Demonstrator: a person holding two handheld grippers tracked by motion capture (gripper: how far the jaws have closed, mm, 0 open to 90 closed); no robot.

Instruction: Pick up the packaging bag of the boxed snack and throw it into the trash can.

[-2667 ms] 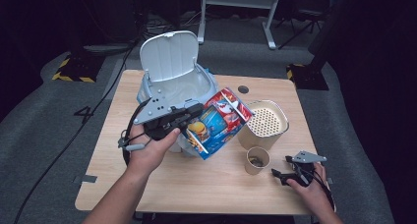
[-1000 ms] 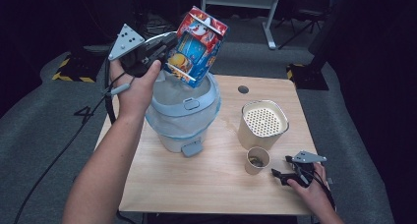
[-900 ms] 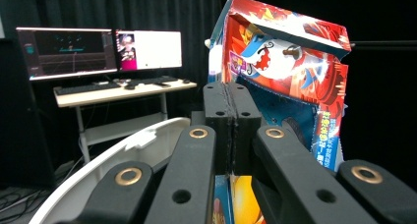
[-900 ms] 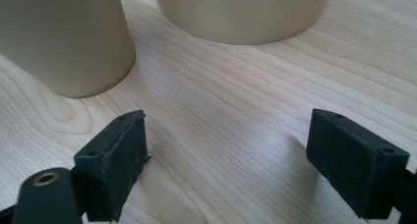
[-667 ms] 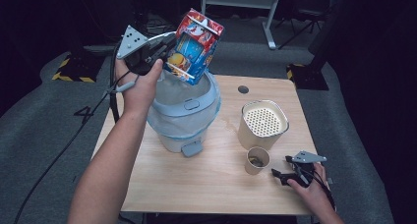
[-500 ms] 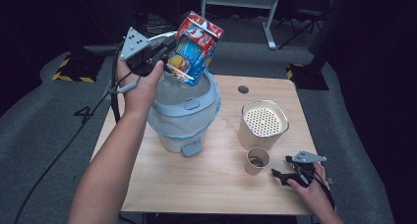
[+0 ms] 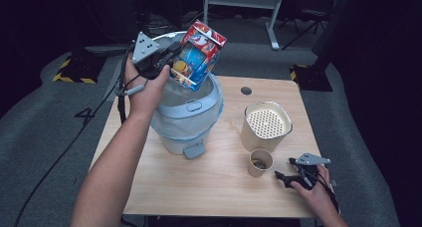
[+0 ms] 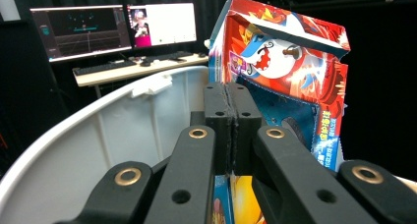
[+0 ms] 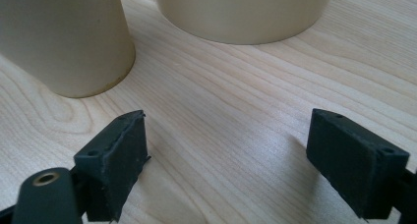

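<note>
Left tongs (image 7: 166,57): clenched on the carton (image 7: 198,55), held tilted above the bin (image 7: 186,115).
Right tongs (image 7: 283,177): released, resting on the bench (image 7: 209,187), near right.
Around: cup (image 7: 260,162), perforated tub (image 7: 266,125) right of bin.
Room: near-left bench bare.

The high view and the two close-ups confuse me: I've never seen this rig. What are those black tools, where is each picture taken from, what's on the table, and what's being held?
There is no machine here: a person holds a two-jaw hand tool in each hand. The high view looks down from above the person's side of the table. Each close-up comes from a camera riding on one tool, looking along its black jaws.

The left gripper is pinched shut on the edge of a colourful carton, held tilted over a pale blue bin with a bag liner. The right gripper rests low at the table's near right corner, jaws open, holding nothing. Beside it stand a small paper cup and a cream container with a perforated top.
</note>
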